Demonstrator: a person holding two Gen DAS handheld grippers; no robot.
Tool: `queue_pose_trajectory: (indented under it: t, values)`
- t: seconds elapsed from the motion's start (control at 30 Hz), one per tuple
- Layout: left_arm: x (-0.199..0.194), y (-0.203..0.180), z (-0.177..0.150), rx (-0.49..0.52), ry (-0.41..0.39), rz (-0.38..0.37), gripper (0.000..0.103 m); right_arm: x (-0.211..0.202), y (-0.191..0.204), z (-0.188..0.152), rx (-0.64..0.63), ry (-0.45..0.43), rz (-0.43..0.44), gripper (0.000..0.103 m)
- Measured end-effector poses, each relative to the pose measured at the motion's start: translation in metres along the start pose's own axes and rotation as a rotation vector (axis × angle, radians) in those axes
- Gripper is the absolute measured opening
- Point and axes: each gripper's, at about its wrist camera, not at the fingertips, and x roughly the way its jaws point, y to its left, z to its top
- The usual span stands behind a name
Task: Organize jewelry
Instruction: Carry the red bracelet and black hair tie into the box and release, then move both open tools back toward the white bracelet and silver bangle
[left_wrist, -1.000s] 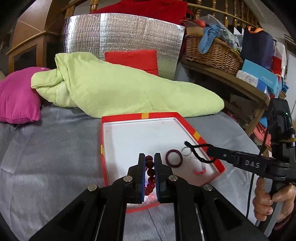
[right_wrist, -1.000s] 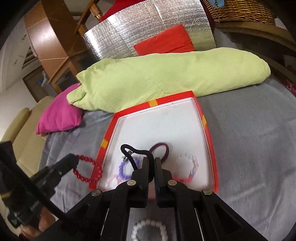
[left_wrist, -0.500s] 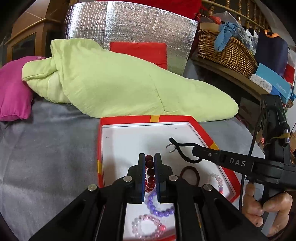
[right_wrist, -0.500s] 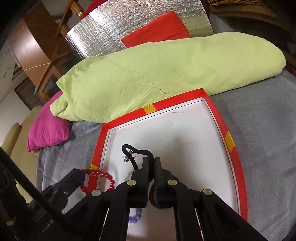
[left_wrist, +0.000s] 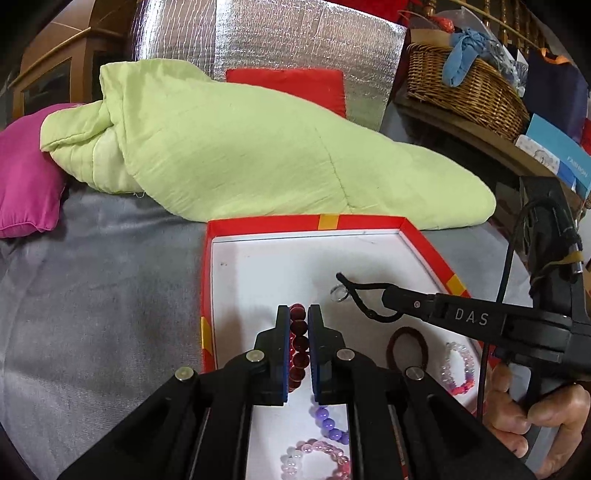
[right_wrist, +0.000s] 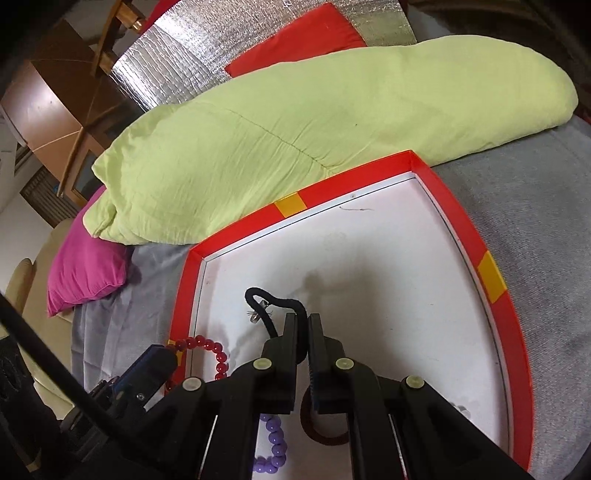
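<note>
- Here, the grey bed cover (left_wrist: 92, 314) spreads under everything, with a pale green quilt (left_wrist: 240, 147) bunched across its far side and a pink pillow (left_wrist: 22, 184) at the quilt's left end.
- Behind the quilt stands a silver foil panel (left_wrist: 295, 48) with a red cushion (left_wrist: 295, 85) leaning on it; a wicker basket (left_wrist: 469, 88) sits on the shelf to the right.
- A shallow red box (right_wrist: 498, 280) with a white floor lies on the bed cover just in front of the quilt.
- My left claw (left_wrist: 298, 350) is clamped on a dark red bead bracelet (left_wrist: 298, 347), held above the box's left part.
- My right claw (right_wrist: 300, 354) is closed on a black cord (right_wrist: 280, 306) that loops out ahead of its tips, carrying a small silver ring (left_wrist: 338, 293), above the middle of the box floor.
- My right hand (left_wrist: 535, 417) grips that claw's handle.
- On the box floor near me lie a brown hair band (left_wrist: 408, 350), a purple bead bracelet (right_wrist: 273, 450), a pink bead bracelet (left_wrist: 314, 458) and a clear-and-pink bead bracelet (left_wrist: 458, 365).
</note>
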Motion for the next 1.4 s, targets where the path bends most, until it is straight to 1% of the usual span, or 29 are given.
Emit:
queue_pose_trajectory:
  t: [0.07,0.23,0.27,0.3,0.33,0.37,0.4,0.47,0.57,0.63,0.7,0.83,0.87,0.97,1.0,1.07,1.13,1.23,1.4]
  values:
    - [0.003,0.001,-0.001,0.000,0.011,0.014,0.010,0.003,0.002,-0.001,-0.002,0.006,0.002,0.009]
    - [0.006,0.004,-0.004,0.008,0.043,0.059,0.010,0.007,0.003,-0.002,-0.004,0.003,0.007,0.009]
    - [0.006,0.004,-0.004,0.013,0.044,0.068,0.011,0.006,0.003,-0.002,-0.003,-0.001,0.004,0.010]
    - [0.005,0.004,-0.004,0.018,0.047,0.079,0.012,0.003,0.001,-0.001,0.002,-0.007,0.003,0.012]
    - [0.004,0.004,-0.004,0.026,0.047,0.086,0.013,0.000,-0.001,0.000,0.014,-0.010,0.010,0.019]
    - [0.002,0.003,-0.004,0.030,0.044,0.090,0.017,-0.002,-0.003,0.001,0.025,-0.012,0.019,0.027]
    - [0.001,0.003,-0.004,0.035,0.042,0.096,0.022,-0.005,-0.005,0.002,0.037,-0.020,0.030,0.028]
    - [-0.003,0.003,-0.004,0.046,0.034,0.116,0.025,-0.013,-0.008,0.004,0.037,-0.039,0.033,0.028]
    - [-0.013,0.003,-0.003,0.051,0.025,0.146,0.028,-0.025,-0.010,0.006,0.035,-0.049,0.049,0.028]
    - [-0.021,0.001,-0.002,0.049,0.011,0.159,0.033,-0.032,-0.010,0.006,0.025,-0.054,0.053,0.028]
    - [-0.029,-0.002,-0.003,0.059,0.001,0.182,0.048,-0.041,-0.008,0.005,0.012,-0.057,0.060,0.028]
    - [-0.050,-0.012,-0.005,0.106,-0.020,0.257,0.055,-0.056,-0.005,0.003,-0.013,-0.052,0.073,0.028]
    - [-0.056,-0.013,-0.007,0.112,-0.025,0.271,0.060,-0.058,-0.004,0.002,-0.020,-0.051,0.071,0.028]
    - [-0.072,-0.017,-0.010,0.121,-0.052,0.298,0.065,-0.067,-0.005,-0.004,-0.038,-0.044,0.063,0.028]
    - [-0.078,-0.017,-0.012,0.116,-0.057,0.312,0.068,-0.069,-0.006,-0.006,-0.043,-0.039,0.059,0.028]
    - [-0.087,-0.016,-0.017,0.104,-0.058,0.335,0.070,-0.076,-0.007,-0.009,-0.054,-0.028,0.054,0.028]
    - [-0.093,-0.017,-0.023,0.104,-0.054,0.341,0.070,-0.085,-0.008,-0.014,-0.069,-0.024,0.052,0.028]
    - [-0.098,-0.018,-0.035,0.119,-0.030,0.356,0.070,-0.099,-0.008,-0.021,-0.092,-0.025,0.041,0.028]
    - [-0.109,-0.020,-0.057,0.152,0.003,0.356,0.070,-0.123,-0.011,-0.036,-0.120,-0.021,0.041,0.028]
